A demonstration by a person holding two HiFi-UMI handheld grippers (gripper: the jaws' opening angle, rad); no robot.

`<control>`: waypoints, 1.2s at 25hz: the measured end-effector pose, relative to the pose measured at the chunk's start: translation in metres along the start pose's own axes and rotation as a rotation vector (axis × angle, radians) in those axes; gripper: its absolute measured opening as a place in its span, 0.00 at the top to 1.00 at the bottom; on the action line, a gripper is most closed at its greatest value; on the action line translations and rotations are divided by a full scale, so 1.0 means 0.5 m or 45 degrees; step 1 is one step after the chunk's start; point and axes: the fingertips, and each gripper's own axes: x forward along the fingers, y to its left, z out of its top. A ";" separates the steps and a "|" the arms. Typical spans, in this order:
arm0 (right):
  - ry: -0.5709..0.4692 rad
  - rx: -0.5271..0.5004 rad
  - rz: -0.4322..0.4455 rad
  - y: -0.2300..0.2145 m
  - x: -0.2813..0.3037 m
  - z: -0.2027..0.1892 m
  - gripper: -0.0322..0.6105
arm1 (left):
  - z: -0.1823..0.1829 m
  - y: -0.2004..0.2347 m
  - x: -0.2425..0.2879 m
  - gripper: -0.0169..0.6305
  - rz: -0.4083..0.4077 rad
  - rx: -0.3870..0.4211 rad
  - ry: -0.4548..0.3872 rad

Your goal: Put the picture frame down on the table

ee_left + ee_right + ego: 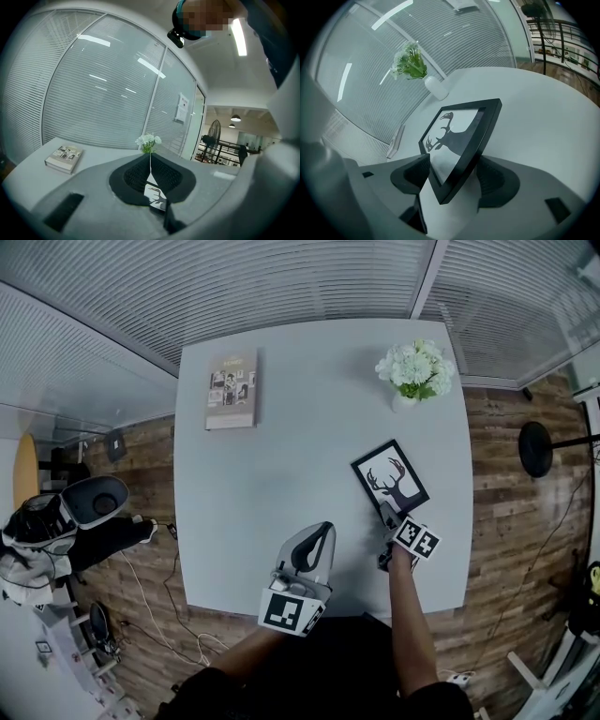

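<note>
Claws, two, both in the lower part of the head view.
- Right claw (452, 176): I read it clamped on one bottom corner of the picture frame, one pad on the glass face and the other behind the back.
- Left claw (151, 171): jaws pressed together with only a hairline slit, and I see nothing between them. It sits over the desk's near edge, left of the right claw and well apart from the frame.

Picture frame (390, 479), one. It has a black border and a white sheet with a dark stag's-head silhouette. It is at the lower right of the desk, face up and tilted, with its held corner towards me. I cannot tell whether its far edge touches the desk.

Book (232, 387), one. It lies flat at the upper left of the desk, with small photos on the cover.

Vase of white flowers (415, 371), one. It stands upright at the upper right of the desk, beyond the frame.

Desk (281, 484), one. It is square with a pale grey matte top.

Room:
- Wood-plank floor (506, 484) on both sides of the desk.
- Glass walls with closed slatted blinds (281, 277) across the top of the head view.
- One standing fan (213, 133) past the glazing in the left gripper view.
- Loose cables (159, 596) on the floor at lower left.
</note>
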 end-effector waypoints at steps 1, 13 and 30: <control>-0.009 0.029 0.009 -0.001 0.000 0.000 0.52 | -0.001 0.001 0.000 0.94 0.000 -0.002 0.000; -0.016 0.111 -0.046 -0.021 -0.005 -0.015 0.51 | 0.004 0.002 -0.013 0.94 -0.006 0.001 -0.016; -0.089 -0.056 0.042 0.037 -0.076 0.004 0.68 | 0.028 -0.024 -0.054 0.94 -0.027 0.006 -0.066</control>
